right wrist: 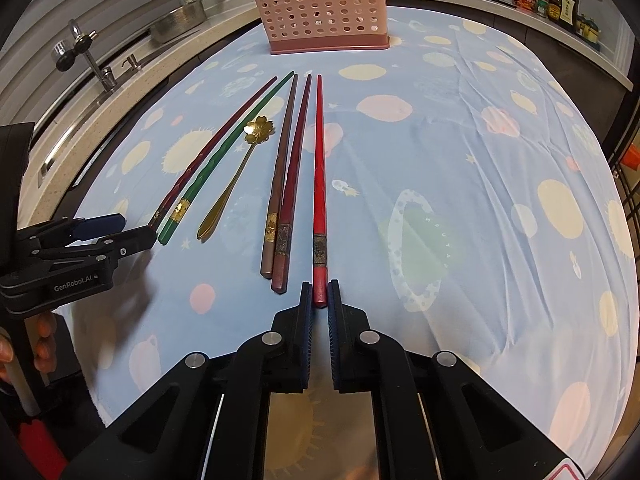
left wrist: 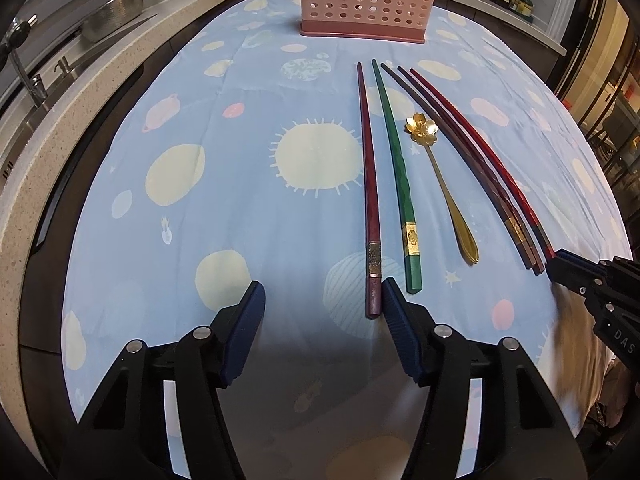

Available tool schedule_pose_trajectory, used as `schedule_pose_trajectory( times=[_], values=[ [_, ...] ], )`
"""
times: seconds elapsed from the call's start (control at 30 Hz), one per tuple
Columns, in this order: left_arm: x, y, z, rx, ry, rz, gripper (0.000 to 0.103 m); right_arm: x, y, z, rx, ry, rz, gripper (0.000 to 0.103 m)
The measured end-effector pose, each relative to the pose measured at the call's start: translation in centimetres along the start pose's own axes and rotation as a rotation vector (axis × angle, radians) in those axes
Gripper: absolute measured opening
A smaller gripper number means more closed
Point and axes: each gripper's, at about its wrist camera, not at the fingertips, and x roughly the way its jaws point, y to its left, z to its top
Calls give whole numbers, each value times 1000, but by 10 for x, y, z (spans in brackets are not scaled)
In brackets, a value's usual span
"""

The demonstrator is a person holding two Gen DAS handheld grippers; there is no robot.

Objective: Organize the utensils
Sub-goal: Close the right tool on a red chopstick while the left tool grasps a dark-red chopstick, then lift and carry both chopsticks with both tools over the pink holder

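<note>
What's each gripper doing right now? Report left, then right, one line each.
Left gripper: open wide, holding nothing; dark red chopstick lies beside its right finger.
Right gripper: closing around the end of the red chopstick; firm grip cannot be told.

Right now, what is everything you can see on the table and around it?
long chopsticks: five; maroon, green, brown, dark red, bright red; side by side on cloth
gold flower-bowl spoon: one, among chopsticks
pink perforated plastic holder: one, far end
blue planet-print tablecloth: one, covering table
steel sink tap: one, left counter
sauce bottles: several, back right
left gripper: open, beside maroon chopstick
right gripper: nearly closed around bright red chopstick's end
</note>
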Motion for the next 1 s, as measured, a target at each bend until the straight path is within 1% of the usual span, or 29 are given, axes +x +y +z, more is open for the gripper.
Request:
schedule_pose_trajectory(
  times=[0.3,0.4,0.47,0.53,0.63,0.77,1.0],
  values=[
    [1,7,4,-16,-14,-3,39,3,-1,4,3,-3,-6,7],
    [1,6,5,-16,-19,-8,29,4,0,5,6,-3,-5,7],
    [0,6,6,-14,-20,-16,16,4,0,6,7,-5,-4,7],
    [0,6,7,-14,-20,-23,12,3,0,5,9,-8,-3,6],
    [-2,9,7,-25,-18,-44,10,1,0,5,12,-18,-8,7],
    [-9,10,8,-39,-28,-53,8,-8,-4,8,30,-42,-5,6],
    [-37,13,20,-54,-90,-58,8,-37,-7,22,47,-120,-4,6]
  ],
)
